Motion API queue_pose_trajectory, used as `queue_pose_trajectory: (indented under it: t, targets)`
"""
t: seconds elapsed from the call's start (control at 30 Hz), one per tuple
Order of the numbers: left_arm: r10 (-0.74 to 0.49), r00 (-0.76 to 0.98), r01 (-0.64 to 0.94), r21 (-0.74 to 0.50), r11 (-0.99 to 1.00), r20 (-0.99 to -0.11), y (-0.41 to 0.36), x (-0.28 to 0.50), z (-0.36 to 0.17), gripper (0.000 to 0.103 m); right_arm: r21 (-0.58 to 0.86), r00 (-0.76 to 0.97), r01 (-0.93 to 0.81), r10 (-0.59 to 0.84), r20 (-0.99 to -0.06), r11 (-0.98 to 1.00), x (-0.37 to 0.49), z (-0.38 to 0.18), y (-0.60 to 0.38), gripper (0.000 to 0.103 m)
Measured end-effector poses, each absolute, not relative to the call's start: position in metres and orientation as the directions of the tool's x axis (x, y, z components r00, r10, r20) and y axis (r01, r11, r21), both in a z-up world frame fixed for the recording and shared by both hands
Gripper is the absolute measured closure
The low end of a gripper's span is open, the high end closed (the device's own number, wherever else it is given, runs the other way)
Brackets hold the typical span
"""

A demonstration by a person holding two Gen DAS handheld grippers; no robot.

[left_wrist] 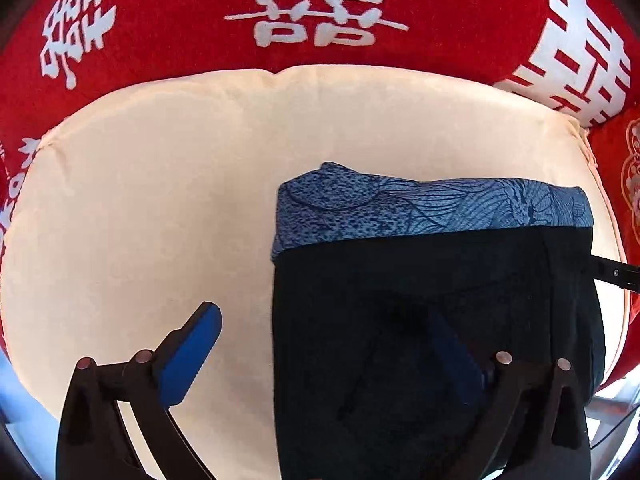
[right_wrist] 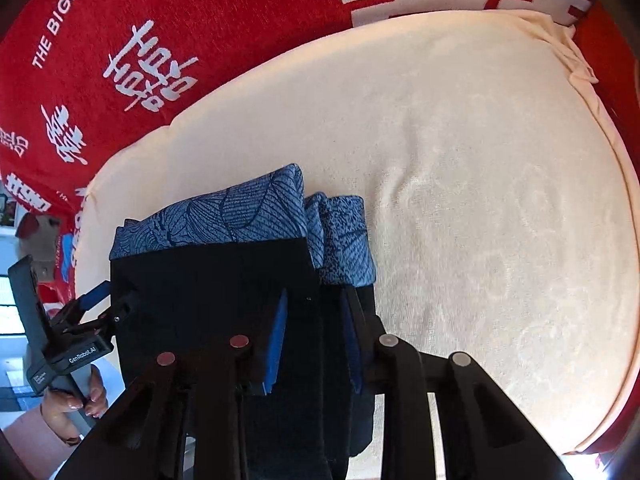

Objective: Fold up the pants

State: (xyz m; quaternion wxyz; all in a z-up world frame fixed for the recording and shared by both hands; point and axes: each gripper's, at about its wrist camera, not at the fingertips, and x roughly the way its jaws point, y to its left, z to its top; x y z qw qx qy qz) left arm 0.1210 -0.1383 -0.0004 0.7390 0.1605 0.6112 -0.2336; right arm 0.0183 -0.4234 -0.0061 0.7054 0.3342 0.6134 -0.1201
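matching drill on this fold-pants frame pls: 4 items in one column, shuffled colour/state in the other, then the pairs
Items:
1. pants
2. cream cushion
3. left gripper
4. right gripper

States:
A. shut on dark fabric
B. red with white characters
C. open, one finger on each side of the pants' edge
D. folded, blue patterned band showing
E. pale, lying under the pants

Pairs: 1-D, 2-E, 3-C, 4-A. B fits only the red cloth.

Your two grippers, one spread wide, one pinched.

Your left gripper (left_wrist: 320, 356) had its fingers set wide apart, the right finger hidden under dark cloth. Your right gripper (right_wrist: 314, 344) was clamped narrowly on that cloth; your left hand (right_wrist: 76, 404) gripped its handle.
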Motion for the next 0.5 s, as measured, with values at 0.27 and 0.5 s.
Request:
queue_pose_trajectory:
  t: [0.27,0.5]
  targets:
    - [-0.116,0.144,0.599,-0.007,0.801,-0.983,-0.136,0.102,0.016,0.0,0.278,0.164,0.642,0.226,-0.96,0.714,-0.015,0.011,-0.408,0.059]
    - [-0.081,0.135,0.633,0.023,0.774,-0.988,-0.121,0.061,0.043,0.0,0.185,0.071,0.707,0.192,-0.979,0.683,-0.051,0.022,-0.386,0.022]
